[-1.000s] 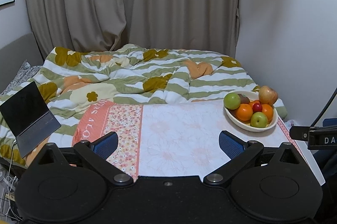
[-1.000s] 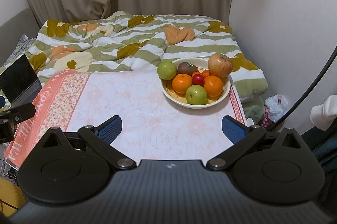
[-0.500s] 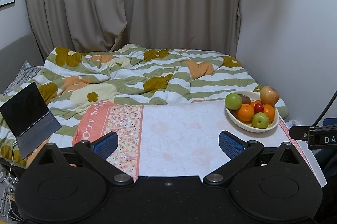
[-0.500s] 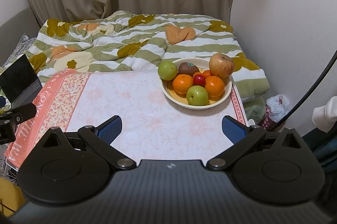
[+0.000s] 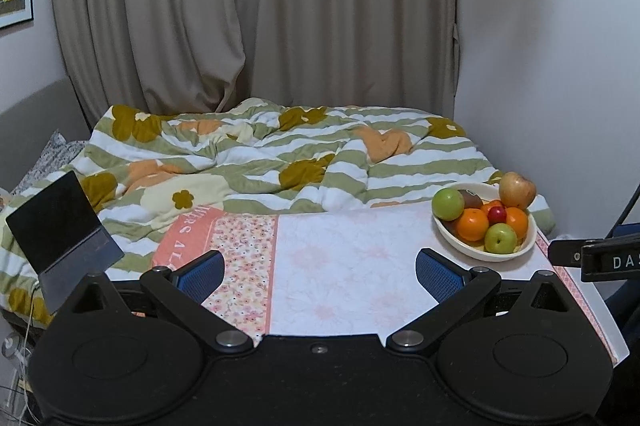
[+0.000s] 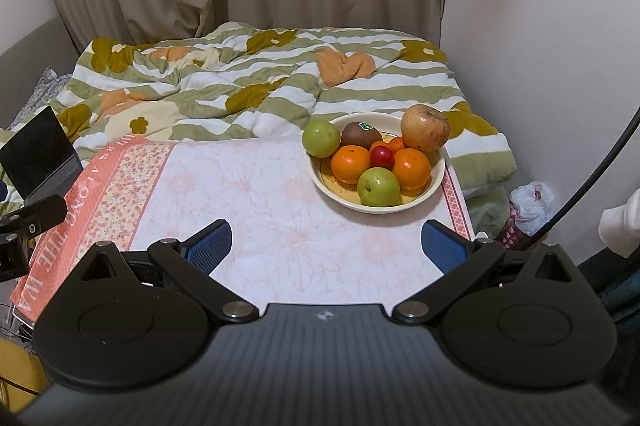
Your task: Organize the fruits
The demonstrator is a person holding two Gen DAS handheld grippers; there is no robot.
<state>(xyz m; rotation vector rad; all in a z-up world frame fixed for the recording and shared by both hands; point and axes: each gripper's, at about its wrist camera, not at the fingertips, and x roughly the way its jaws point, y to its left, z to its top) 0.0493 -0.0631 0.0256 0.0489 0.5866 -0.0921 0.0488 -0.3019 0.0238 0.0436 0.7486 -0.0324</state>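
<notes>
Colour rundown: the bowl [image 6: 436, 181] is cream with a yellowish inside, and it's packed with two green apples [image 6: 378, 187], two bright oranges [image 6: 350, 163], a small deep-red plum [image 6: 381, 157], a brown kiwi [image 6: 361, 135] with a tiny green sticker, and a red-yellow blotchy apple [image 6: 425, 128]. The tablecloth [image 6: 280, 209] is white with faint pink flowers, then a strip of tiny orange and pink blossoms, then a salmon border with white lettering. The duvet [image 5: 304, 153] has olive-green and white wavy stripes with mustard and peach flowers. Curtains [image 5: 256, 5] are plain beige-taupe. Both grippers are black with blue finger pads [image 6: 210, 246].
</notes>
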